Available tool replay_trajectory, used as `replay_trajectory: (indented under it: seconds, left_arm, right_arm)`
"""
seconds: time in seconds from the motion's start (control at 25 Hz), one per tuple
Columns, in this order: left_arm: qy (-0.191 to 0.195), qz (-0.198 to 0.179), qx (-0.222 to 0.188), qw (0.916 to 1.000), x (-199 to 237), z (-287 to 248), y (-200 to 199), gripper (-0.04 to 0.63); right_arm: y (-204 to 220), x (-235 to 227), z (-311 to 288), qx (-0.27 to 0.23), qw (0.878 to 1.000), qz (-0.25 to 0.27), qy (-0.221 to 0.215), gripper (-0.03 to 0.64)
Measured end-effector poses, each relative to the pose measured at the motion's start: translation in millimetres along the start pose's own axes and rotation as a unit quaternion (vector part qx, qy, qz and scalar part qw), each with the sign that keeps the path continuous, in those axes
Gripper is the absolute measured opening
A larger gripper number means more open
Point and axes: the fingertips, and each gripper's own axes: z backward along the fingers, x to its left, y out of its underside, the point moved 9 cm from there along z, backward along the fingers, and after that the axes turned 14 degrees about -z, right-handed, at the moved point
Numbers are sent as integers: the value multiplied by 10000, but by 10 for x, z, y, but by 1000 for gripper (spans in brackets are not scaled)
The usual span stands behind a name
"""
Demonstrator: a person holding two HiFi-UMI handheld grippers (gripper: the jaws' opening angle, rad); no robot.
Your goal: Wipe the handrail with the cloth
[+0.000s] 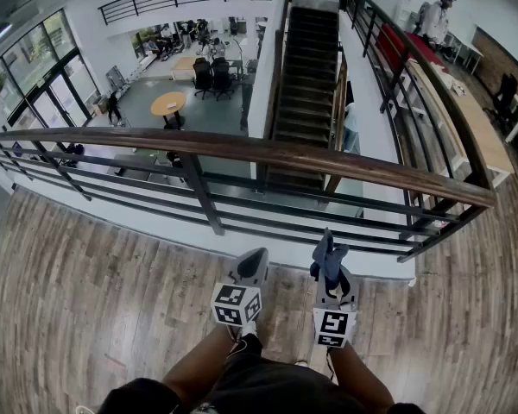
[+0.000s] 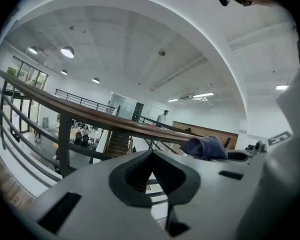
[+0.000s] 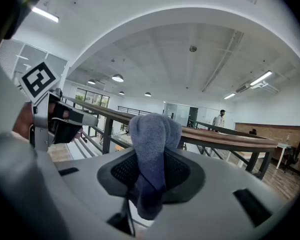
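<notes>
Handrail [image 1: 268, 153] runs long from left to right, ahead of both grippers and a bit above them. Nothing touches it. Right gripper [image 1: 331, 276] is the nearer one and points at the rail. Its jaws pinch the blue cloth [image 1: 329, 253], which sticks out of the tip. Left gripper [image 1: 253, 264] sits just beside it, jaws closed on nothing. I think the cloth must go forward and up onto the rail.

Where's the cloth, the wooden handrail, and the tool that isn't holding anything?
cloth [image 3: 152, 144]: right gripper view, on its bunched upper fold.
handrail [image 1: 285, 155]: head view, on the middle of its wooden top.
left tool [image 1: 255, 259]: head view, at its closed tip.
</notes>
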Motion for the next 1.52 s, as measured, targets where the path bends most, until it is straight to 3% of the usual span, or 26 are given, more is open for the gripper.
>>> replay_trajectory:
  seconds: [0.24,0.32,0.52,0.68,1.0,1.24,1.52]
  left_arm:
    - [-58,-183,-133,9997,1135,-266,-306,-2]
    - [-289,-168,-126,9994,1519,-302,-412,-2]
    - [-1329,-40,13,9911,2452,-261,-685,-2]
    - [-1438,-200,-78,9894,2960,-217,-926,-2]
    - [-1207,-798,-174,9893,3353,-371,-1250,-2]
    - [-1375,-859,-149,9867,3617,-631,-1353,-2]
    - [-1463,-961,16,9846,3807,-724,-1381,-2]
  right_arm:
    - [-370,710,-963,-148,9998,34,-159,115]
    - [-509,941,-1257,-218,9994,86,-270,115]
    - [-888,1497,-1905,-394,9977,93,-544,115]
    - [-1178,1898,-2331,-465,9957,144,-789,115]
    - [-1557,2284,-3085,-190,9927,358,-1133,115]
    - [-1767,2370,-3731,-37,9932,-111,-1156,115]
    - [-1673,2596,-4142,869,9902,181,-1075,117]
